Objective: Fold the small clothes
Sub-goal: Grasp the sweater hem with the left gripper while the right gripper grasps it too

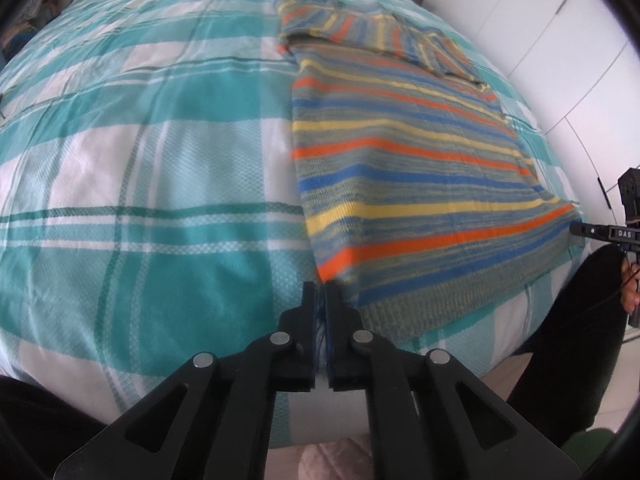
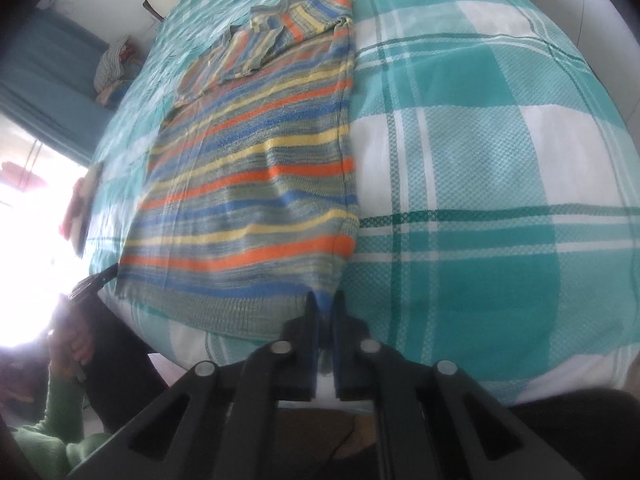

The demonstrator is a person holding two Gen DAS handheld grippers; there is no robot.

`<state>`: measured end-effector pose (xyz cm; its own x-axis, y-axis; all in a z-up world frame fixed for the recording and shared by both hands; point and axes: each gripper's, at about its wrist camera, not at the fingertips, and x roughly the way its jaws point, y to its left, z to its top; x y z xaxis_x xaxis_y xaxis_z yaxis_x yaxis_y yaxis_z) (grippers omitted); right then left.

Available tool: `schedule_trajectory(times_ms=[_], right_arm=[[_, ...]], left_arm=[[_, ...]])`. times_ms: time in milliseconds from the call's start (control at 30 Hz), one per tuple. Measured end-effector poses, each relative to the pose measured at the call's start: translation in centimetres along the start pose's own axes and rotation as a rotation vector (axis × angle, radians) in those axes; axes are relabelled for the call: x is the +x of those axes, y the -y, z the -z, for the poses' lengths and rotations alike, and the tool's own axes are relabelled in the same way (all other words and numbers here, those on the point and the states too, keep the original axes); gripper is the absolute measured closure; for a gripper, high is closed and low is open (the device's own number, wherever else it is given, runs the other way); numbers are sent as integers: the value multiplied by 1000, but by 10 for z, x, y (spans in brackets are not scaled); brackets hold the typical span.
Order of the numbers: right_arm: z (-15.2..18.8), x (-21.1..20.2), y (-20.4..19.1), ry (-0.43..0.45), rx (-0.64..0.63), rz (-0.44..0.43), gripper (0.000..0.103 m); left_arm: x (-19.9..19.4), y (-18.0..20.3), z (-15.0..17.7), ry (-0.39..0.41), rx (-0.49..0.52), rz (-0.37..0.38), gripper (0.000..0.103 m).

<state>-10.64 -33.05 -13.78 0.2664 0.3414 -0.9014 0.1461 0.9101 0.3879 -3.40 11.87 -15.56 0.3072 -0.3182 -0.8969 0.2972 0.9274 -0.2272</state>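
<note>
Left wrist view: the left gripper [image 1: 320, 292] points steeply down at the near edge of the bed, its jaws drawn together on the near left hem corner of the knitted sweater striped in orange, blue, yellow and grey [image 1: 404, 160], a sliver of the knit showing between the pads. The sweater lies flat on the teal-and-white checked woven bedspread [image 1: 152, 184], its sleeves already folded across the upper body, hem toward the person. At the right margin a hand [image 1: 630, 284] holds the other tool. Right wrist view: the right gripper [image 2: 326, 300] is likewise clamped, jaws together on the near right hem corner of the same sweater [image 2: 256, 184], whose body stretches away toward the folded sleeves; at the left margin a green sleeve [image 2: 60, 412] and the tip of the left gripper at the opposite hem corner are visible. Step in hand, as judged: both hem corners are gripped, ready for the bottom-to-top fold. The next move calls for lifting both corners evenly and carrying them toward the collar, keeping the hem taut and level so the fold lands square
</note>
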Motion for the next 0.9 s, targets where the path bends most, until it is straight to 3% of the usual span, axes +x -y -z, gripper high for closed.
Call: schedule_trajectory(times_ms=[100,267,333,467,500,600,633,667,700,800,900], right_arm=[[3,2,0,-6,19,-4,95],[12,0,2,-8,46,-17,74],[16,-3,3,-4,58,-26,67],[21,-6,4,-4,68,-47,62],[21,-5,3,-6,65,-50,59],[20,13,-4,-51,6,-14,59],[20,20,-7,-67,-26,8,72],[21,24,-8,-82,-43,38,92],[23,24,-7,-81,-41,45,98],[24,3,-10,-37,-48,35,98],[10,-21,-7,48,-5,-43,98]], left_arm=[[0,3,4,12,2,2,81],[-14,0,4,24,-33,54,56],[-23,-3,6,44,-46,80,50],[-23,6,7,40,-17,106,43],[-17,13,6,26,4,89,46],[9,31,8,-37,71,24,98],[11,33,9,-37,78,2,98],[9,34,10,-31,79,-4,99],[4,33,10,-25,76,-6,99],[-14,19,6,5,20,1,100],[-29,1,-21,59,-57,59,100]])
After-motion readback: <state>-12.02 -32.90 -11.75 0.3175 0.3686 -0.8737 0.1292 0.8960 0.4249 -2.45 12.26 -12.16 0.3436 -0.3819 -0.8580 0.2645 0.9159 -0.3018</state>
